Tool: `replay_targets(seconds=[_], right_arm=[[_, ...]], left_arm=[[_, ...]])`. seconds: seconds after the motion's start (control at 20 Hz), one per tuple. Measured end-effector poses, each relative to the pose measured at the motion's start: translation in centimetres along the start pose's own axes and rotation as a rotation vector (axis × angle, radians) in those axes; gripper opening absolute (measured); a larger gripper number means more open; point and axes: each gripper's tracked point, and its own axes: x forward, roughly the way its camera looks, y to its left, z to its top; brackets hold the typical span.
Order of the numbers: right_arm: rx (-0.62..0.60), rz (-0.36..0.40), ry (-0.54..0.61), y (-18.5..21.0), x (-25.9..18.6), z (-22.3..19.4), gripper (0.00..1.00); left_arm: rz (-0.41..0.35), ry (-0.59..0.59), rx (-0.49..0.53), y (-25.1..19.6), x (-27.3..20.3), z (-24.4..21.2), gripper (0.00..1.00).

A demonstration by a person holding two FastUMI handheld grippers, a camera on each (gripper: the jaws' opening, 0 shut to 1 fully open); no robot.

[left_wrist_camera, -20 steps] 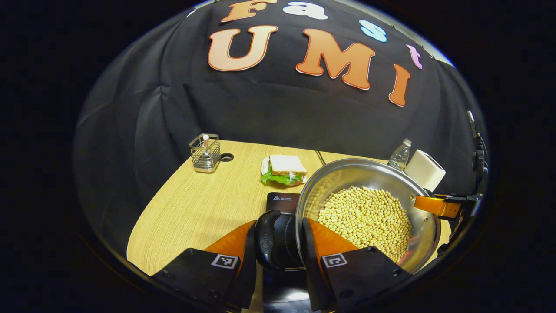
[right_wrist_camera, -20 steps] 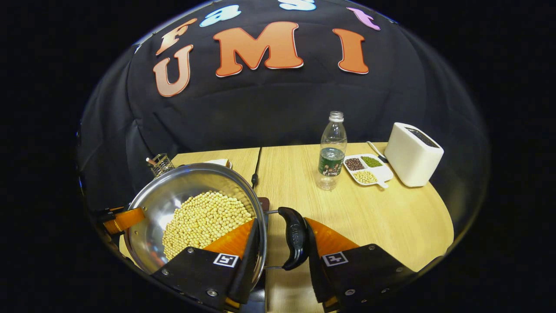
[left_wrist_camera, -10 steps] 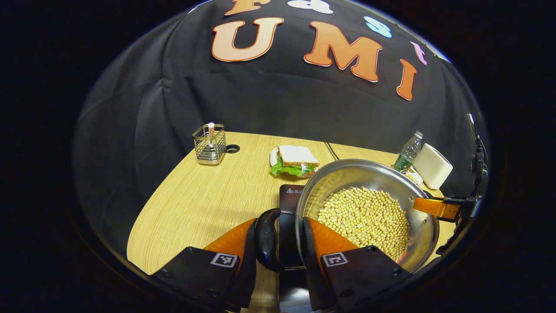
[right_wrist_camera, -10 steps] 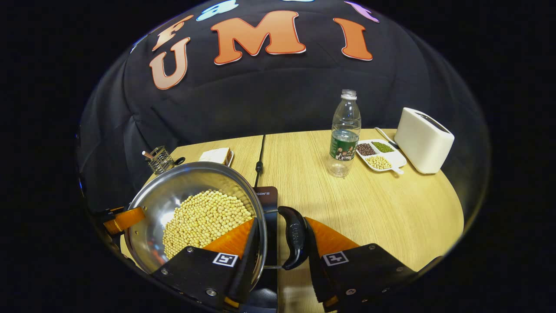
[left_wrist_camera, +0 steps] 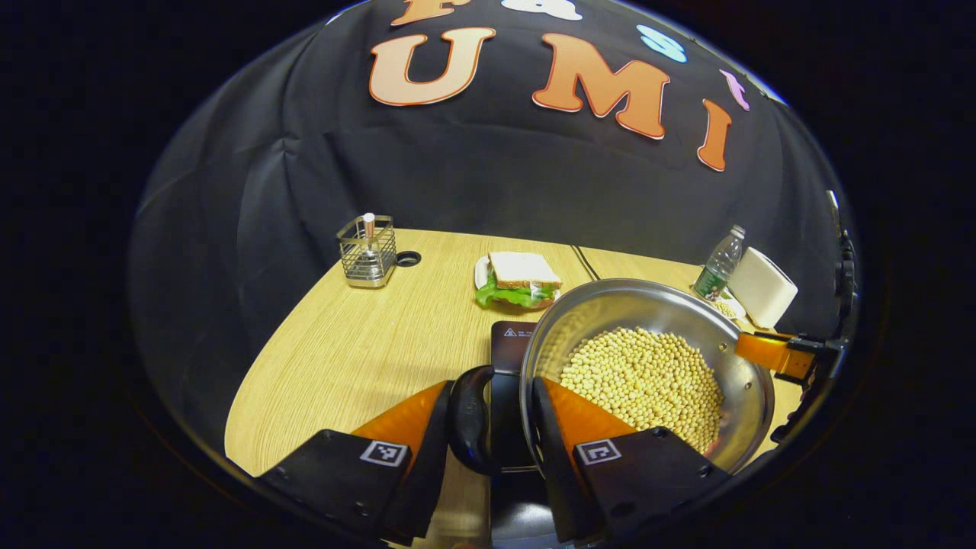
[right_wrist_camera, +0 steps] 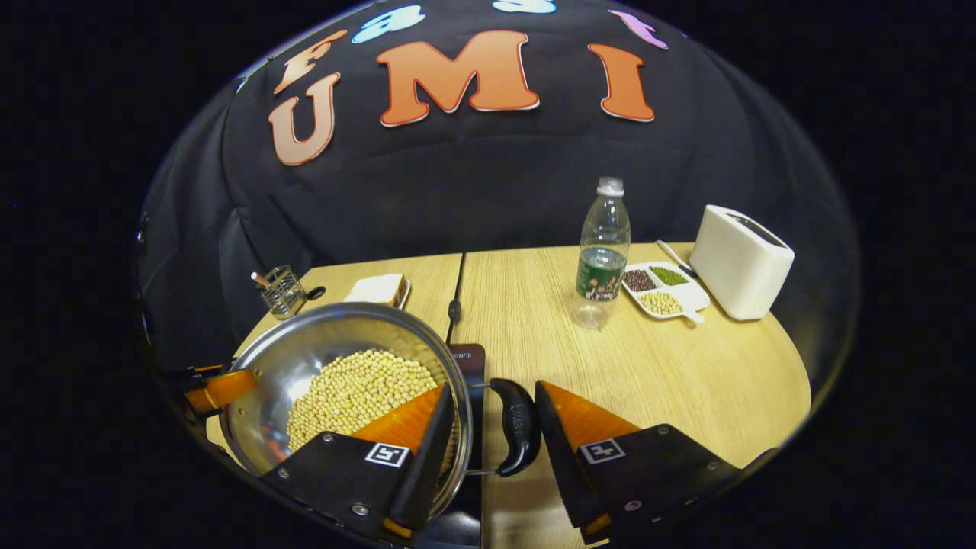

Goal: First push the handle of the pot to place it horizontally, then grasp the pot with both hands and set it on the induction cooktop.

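Observation:
A steel pot (left_wrist_camera: 610,305) filled with soybeans (left_wrist_camera: 640,381) rests over the black induction cooktop (left_wrist_camera: 507,339), which shows under its rim. My left gripper (left_wrist_camera: 490,385) straddles the pot's left black handle (left_wrist_camera: 467,427) and wall, one finger outside and one inside on the beans, with the jaws slightly apart. My right gripper (right_wrist_camera: 494,387) straddles the right black handle (right_wrist_camera: 518,435) the same way, and a thin gap shows beside that handle. Across the pot (right_wrist_camera: 305,343), each view shows the other gripper's orange finger at the far rim.
A sandwich on a plate (left_wrist_camera: 518,278) and a wire holder (left_wrist_camera: 367,252) stand behind on the left. A water bottle (right_wrist_camera: 602,252), a divided dish of beans (right_wrist_camera: 659,290) and a white toaster (right_wrist_camera: 740,263) stand on the right. The cooktop's cable (right_wrist_camera: 454,305) runs back.
The pot came down and forward onto the cooktop. Both grippers' jaws have spread a little from the handles they were clamping.

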Motion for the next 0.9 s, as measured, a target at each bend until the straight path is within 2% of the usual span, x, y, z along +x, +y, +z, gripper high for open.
replay_targets(seconds=[0.05, 0.15, 0.2, 0.35, 0.6, 0.9], right_arm=[[-0.002, 0.005, -0.008, -0.1, -0.5, 0.4, 0.64], [0.004, 0.017, -0.02, 0.0, -1.5, 1.0, 0.79], [0.006, 0.02, -0.028, -0.4, -2.1, 1.4, 0.82], [-0.01, 0.014, -0.09, -1.6, -4.4, 3.6, 0.94], [-0.079, -0.007, -0.234, -4.9, -10.3, 8.9, 0.94], [-0.123, -0.041, -0.385, -9.6, -18.4, 14.4, 0.94]], left_arm=[[0.008, -0.037, 0.012, 0.1, -0.3, 1.1, 0.71], [0.023, -0.105, 0.049, -0.2, -2.0, 3.3, 0.87], [0.033, -0.135, 0.062, -0.3, -3.0, 4.3, 0.95], [0.053, -0.225, 0.063, -1.1, -6.4, 7.4, 0.99], [0.07, -0.378, 0.014, -2.2, -12.8, 12.9, 0.99], [0.131, -0.574, 0.041, -1.9, -22.7, 19.8, 0.99]])
